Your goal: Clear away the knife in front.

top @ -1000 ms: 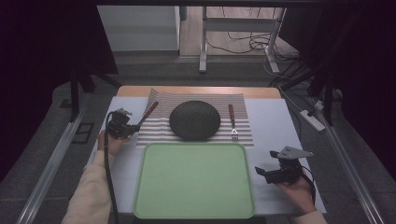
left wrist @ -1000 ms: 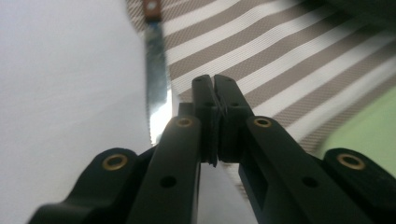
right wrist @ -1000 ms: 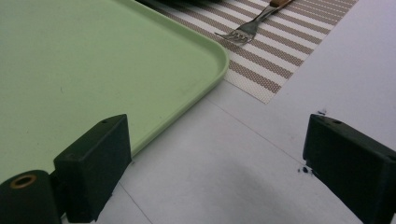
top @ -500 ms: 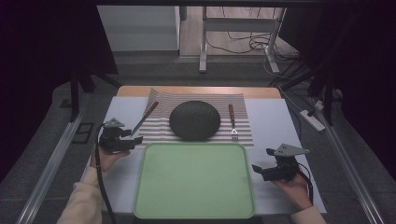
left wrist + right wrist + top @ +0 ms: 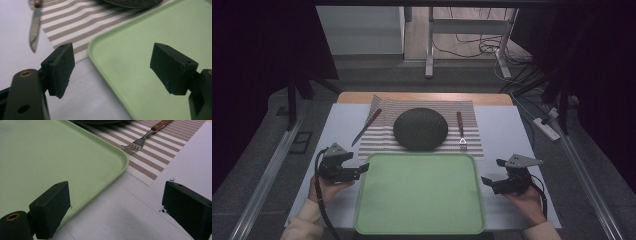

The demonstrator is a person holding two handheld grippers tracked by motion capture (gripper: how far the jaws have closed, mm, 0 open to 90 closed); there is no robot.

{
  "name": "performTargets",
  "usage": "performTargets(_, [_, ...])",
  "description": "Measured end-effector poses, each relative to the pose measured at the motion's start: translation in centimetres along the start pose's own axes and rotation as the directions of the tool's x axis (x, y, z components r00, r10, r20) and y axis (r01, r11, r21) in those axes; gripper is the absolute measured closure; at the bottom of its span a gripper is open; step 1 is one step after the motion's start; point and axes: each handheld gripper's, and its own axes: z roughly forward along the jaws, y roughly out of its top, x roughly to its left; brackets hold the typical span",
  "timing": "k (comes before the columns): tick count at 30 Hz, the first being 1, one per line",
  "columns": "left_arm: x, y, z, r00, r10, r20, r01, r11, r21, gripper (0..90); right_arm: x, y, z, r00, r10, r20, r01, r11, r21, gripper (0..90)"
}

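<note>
High view: left gripper (image 5: 358,172) and right gripper (image 5: 486,181) flank flat pale-green plastic tray (image 5: 419,192), jaws wide, nothing held; left jaws just opening. Best to straddle each side rim squarely, then close evenly, lift level.

L claw (image 5: 357,172) has come away from the knife (image 5: 366,127) at the striped placemat's (image 5: 472,135) left edge, back toward the person, and now sits just beside the green tray's (image 5: 419,222) left rim, tips pointing at it. Its jaws were pinched together near the knife; they've just been opening and now stand wide w/ nothing between them. Knife lies free on the mat edge.
</note>
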Motion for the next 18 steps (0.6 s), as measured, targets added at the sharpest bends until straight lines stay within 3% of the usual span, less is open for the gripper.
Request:
performTargets(5, [-0.7, 0.0, 0.3, 0.9993, 0.021, 0.032, -0.021, 0.9997, 0.013, 19.8, -0.1, 0.0, 0.3, 1.0000, -0.004, 0.000, 0.004, 1.000, 0.011, 7.8])
performTargets(9, [-0.9, 0.3, 0.1, 0.9988, 0.037, 0.031, -0.038, 0.9992, 0.013, 19.2, 0.0, 0.0, 0.1, 1.0000, -0.004, 0.001, 0.004, 1.000, 0.004, 7.8])
performTargets(14, [-0.4, 2.2, -0.6, 0.9990, 0.043, 0.011, -0.043, 0.9990, -0.008, 19.1, 0.0, -0.1, -0.1, 1.0000, 0.000, 0.001, 0.000, 1.000, 0.005, 7.8])
performTargets(15, [-0.2, 3.0, -0.4, 0.9989, 0.044, 0.015, -0.045, 0.9988, 0.018, 18.7, 0.1, -0.1, -0.1, 1.0000, -0.001, 0.004, 0.001, 1.000, 0.005, 7.8])
performTargets(18, [0.1, 3.7, 0.0, 0.9990, 0.044, 0.013, -0.044, 0.9985, 0.031, 18.3, 0.2, -0.2, -0.2, 1.0000, -0.005, 0.008, 0.005, 1.000, 0.008, 7.7])
